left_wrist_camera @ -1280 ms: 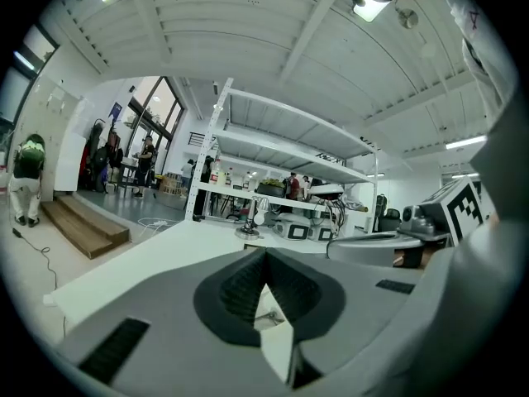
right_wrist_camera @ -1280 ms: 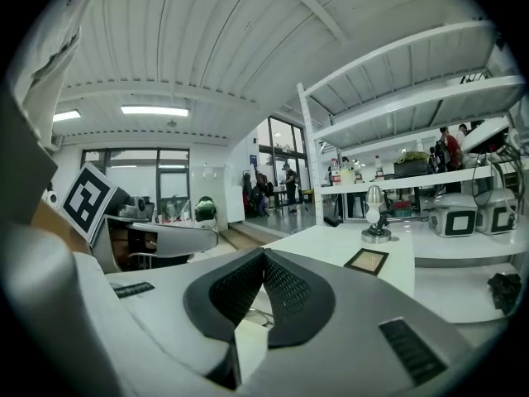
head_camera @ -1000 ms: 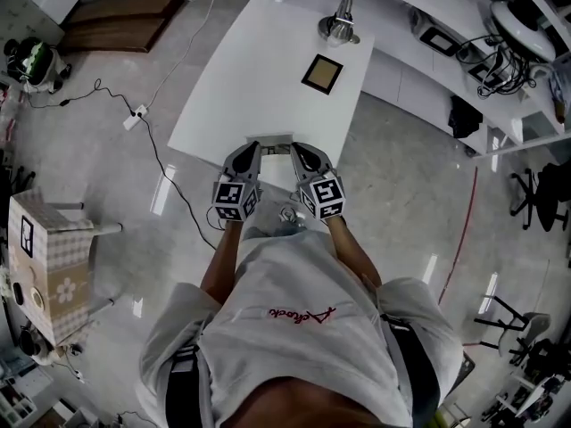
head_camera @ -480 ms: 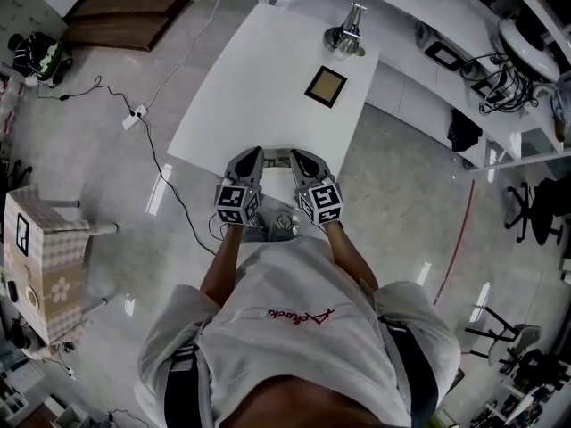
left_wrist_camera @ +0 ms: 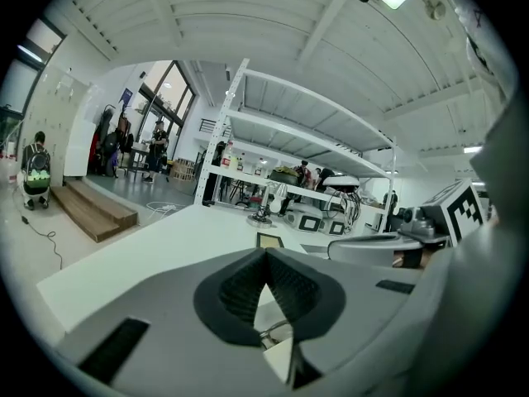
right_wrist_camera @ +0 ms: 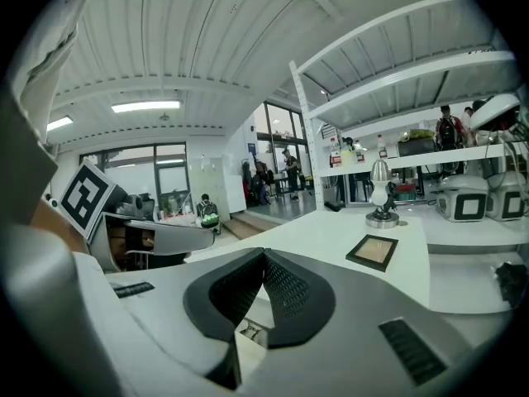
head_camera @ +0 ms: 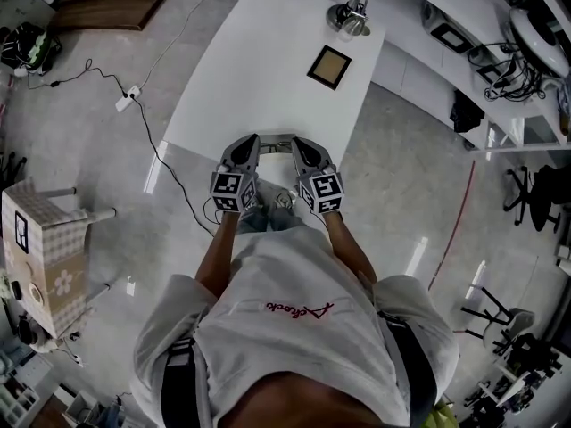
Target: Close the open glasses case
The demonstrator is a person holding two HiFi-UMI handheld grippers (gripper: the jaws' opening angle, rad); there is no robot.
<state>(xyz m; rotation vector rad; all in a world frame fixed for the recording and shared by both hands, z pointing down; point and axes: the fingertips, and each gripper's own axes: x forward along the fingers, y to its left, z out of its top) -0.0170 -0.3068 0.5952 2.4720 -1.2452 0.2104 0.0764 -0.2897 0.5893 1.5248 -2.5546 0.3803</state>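
Note:
Both grippers hover side by side at the near edge of the white table (head_camera: 259, 69). The left gripper (head_camera: 252, 141) and right gripper (head_camera: 296, 142) point toward the table. Each one's jaw tips meet, so the left gripper (left_wrist_camera: 266, 255) and right gripper (right_wrist_camera: 263, 256) are both shut, with nothing visibly held. A pale shape (head_camera: 273, 152) lies between them at the table edge. I cannot tell whether it is the glasses case. No case shows clearly in either gripper view.
A dark-framed square (head_camera: 328, 67) lies toward the far end of the table, with a metal stand (head_camera: 351, 16) behind it. Both show ahead in the right gripper view, the square (right_wrist_camera: 372, 252) and the stand (right_wrist_camera: 382, 198). Shelving and desks with equipment line the right side. Cables cross the floor at left.
Both grippers have sunk a little together and stayed side by side at the table's near edge. Their jaws look the same as before.

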